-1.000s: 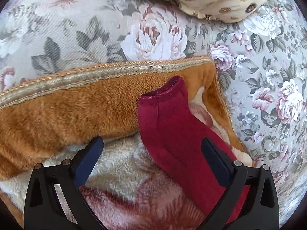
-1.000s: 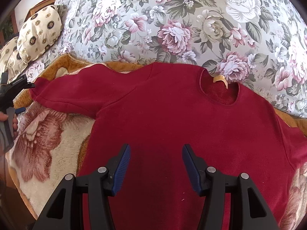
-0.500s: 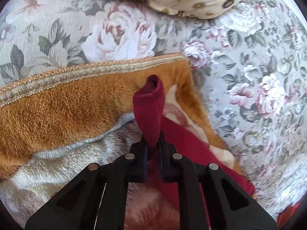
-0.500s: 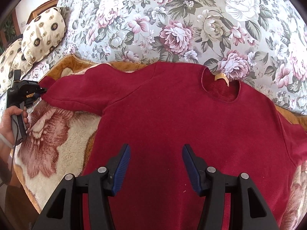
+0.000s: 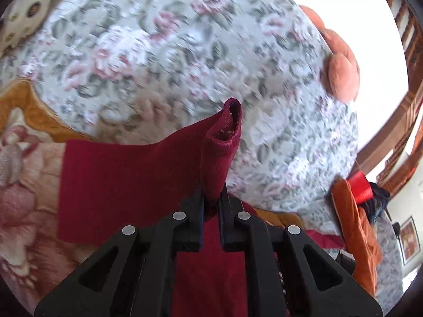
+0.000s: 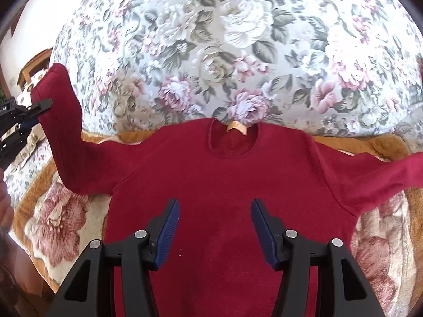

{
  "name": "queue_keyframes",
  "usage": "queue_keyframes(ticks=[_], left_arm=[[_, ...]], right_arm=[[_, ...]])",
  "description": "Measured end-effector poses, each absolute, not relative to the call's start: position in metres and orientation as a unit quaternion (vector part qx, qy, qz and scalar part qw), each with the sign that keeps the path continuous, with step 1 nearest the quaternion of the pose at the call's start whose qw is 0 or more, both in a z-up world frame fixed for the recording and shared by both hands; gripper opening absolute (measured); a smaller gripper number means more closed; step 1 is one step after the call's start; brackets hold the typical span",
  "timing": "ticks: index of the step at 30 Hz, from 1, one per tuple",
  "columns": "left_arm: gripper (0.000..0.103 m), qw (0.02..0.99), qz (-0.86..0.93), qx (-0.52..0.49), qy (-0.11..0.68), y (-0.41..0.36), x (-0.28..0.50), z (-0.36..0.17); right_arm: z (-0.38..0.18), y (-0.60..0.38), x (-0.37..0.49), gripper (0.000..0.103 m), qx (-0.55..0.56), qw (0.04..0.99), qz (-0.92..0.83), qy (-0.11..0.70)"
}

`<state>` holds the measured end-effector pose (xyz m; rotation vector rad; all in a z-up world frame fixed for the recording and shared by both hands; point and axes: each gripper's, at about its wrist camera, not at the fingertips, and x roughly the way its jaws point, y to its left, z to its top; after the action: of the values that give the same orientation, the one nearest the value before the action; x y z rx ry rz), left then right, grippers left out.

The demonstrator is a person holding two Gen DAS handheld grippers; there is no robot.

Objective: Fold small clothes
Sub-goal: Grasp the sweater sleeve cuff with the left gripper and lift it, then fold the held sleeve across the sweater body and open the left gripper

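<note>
Left gripper (image 5: pixel 211 198) pinches sleeve cuff (image 5: pixel 224 132); neckline (image 6: pixel 232 140) right-view only.

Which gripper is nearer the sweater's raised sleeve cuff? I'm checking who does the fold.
Left. The left gripper is shut on the sleeve just behind the cuff, holding it up. The right gripper hangs open over the sweater body, apart from that cuff.

The left hand-held gripper (image 5: pixel 211 198) is clamped on the cuff of a dark red sleeve (image 5: pixel 220 142), holding it raised. The rest of the red garment (image 5: pixel 127 185) spreads to the left over a plush blanket (image 5: pixel 23 185). A blurred floral bedspread (image 5: pixel 185 52) lies beyond.
</note>
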<state>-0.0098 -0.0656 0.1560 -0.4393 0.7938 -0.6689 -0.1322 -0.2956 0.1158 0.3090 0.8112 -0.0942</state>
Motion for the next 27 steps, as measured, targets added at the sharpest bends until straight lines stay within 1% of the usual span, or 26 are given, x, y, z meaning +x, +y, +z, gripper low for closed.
queue_keyframes(ticks=[3,7,10,12,15,16,17,19,21,25,26,27], left_arm=[[0.007,0.821,-0.346,-0.202,0.407,-0.130,-0.012,0.130],[0.007,0.792,-0.357,-0.183,0.460,-0.202,-0.010,0.074],[0.008,0.767,-0.365,-0.154,0.504,-0.237,-0.013,0.036],[0.010,0.762,-0.364,-0.125,0.522,-0.249,-0.020,0.027],[0.025,0.763,-0.384,-0.093,0.511,-0.246,-0.033,0.044],[0.035,0.769,-0.390,-0.082,0.500,-0.240,-0.037,0.055],[0.050,0.778,-0.390,-0.071,0.488,-0.231,-0.040,0.067],[0.061,0.797,-0.381,-0.059,0.465,-0.205,-0.046,0.086],[0.061,0.816,-0.368,-0.055,0.443,-0.175,-0.047,0.101],[0.061,0.852,-0.297,-0.051,0.428,-0.116,-0.034,0.109],[0.061,0.856,-0.280,-0.057,0.431,-0.102,-0.029,0.107],[0.061,0.858,-0.265,-0.065,0.436,-0.087,-0.024,0.107]], right_arm=[[0.112,-0.321,-0.140,0.054,0.151,0.904,-0.073,0.393],[0.099,-0.361,-0.149,0.054,0.170,0.895,-0.111,0.398],[0.087,-0.392,-0.154,0.054,0.215,0.881,-0.121,0.404],[0.081,-0.403,-0.153,0.054,0.237,0.876,-0.121,0.401],[0.073,-0.413,-0.145,0.054,0.265,0.869,-0.104,0.404],[0.071,-0.414,-0.140,0.054,0.274,0.868,-0.096,0.403],[0.070,-0.414,-0.135,0.054,0.280,0.867,-0.088,0.403],[0.064,-0.411,-0.122,0.054,0.287,0.863,-0.076,0.410],[0.055,-0.406,-0.106,0.056,0.283,0.857,-0.071,0.424],[0.036,-0.386,-0.075,0.057,0.264,0.846,-0.048,0.460],[0.036,-0.379,-0.069,0.054,0.244,0.851,-0.048,0.462],[0.039,-0.373,-0.066,0.026,0.225,0.861,-0.051,0.454]])
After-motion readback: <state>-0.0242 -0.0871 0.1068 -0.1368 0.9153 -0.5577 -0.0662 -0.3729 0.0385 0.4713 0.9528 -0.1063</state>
